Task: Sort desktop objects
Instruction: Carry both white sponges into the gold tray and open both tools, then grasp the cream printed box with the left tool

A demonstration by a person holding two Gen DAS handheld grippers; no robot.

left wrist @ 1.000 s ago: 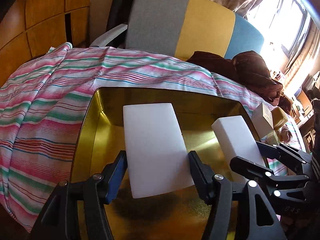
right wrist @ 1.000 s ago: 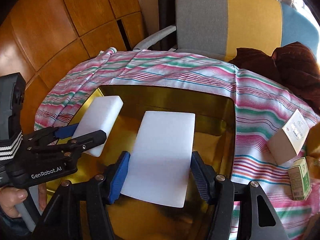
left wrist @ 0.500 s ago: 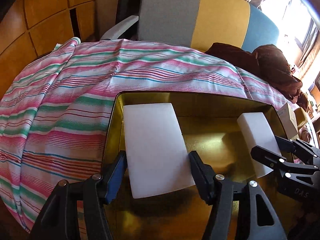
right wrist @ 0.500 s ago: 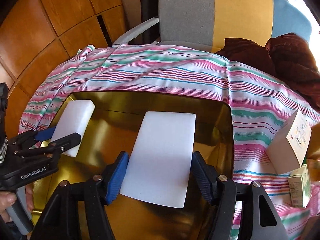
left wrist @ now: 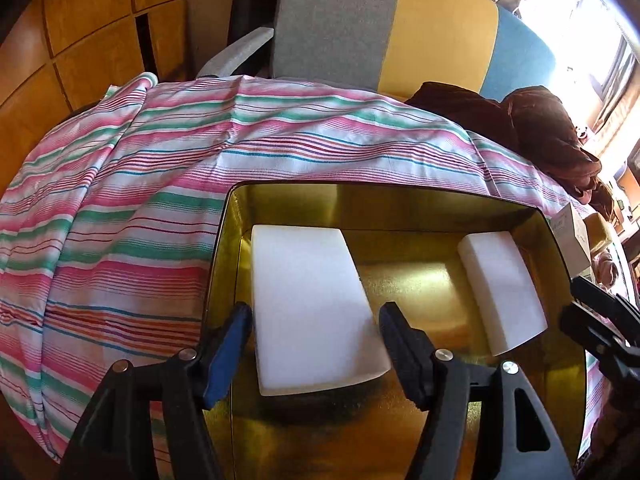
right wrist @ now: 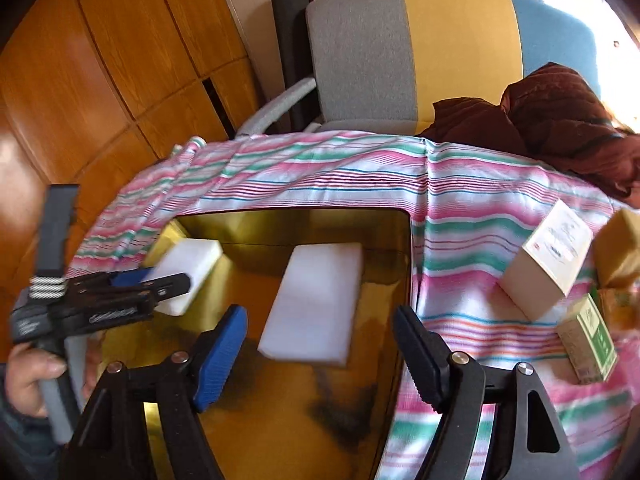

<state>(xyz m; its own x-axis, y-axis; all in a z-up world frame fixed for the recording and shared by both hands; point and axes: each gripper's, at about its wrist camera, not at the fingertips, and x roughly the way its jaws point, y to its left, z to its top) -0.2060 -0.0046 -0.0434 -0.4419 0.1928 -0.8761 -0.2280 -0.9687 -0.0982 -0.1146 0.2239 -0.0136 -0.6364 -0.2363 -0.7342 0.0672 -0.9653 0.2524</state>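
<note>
Striped cloth [left wrist: 120, 208]: covers the table ahead of and to the left of both grippers; lies under the tray and the boxes.
Gold tray [left wrist: 420, 204]: directly below both grippers; its raised rim bounds the near-left and far sides, with bare floor open between the two blocks.
Left foam block [left wrist: 308, 308]: white, between the left gripper's fingers, its far end close to the tray's far-left corner; whether it rests on the floor I cannot tell.
Right foam block [right wrist: 316, 300]: lies flat on the tray floor ahead of the right gripper, clear of both fingers, just inside the right rim.
Left gripper [left wrist: 316, 344]: fingers closed against the left foam block's sides.
Right gripper [right wrist: 320, 340]: spread wide, holding nothing.
Cartons [right wrist: 548, 264]: on the cloth to the right, well apart from the tray.
</note>
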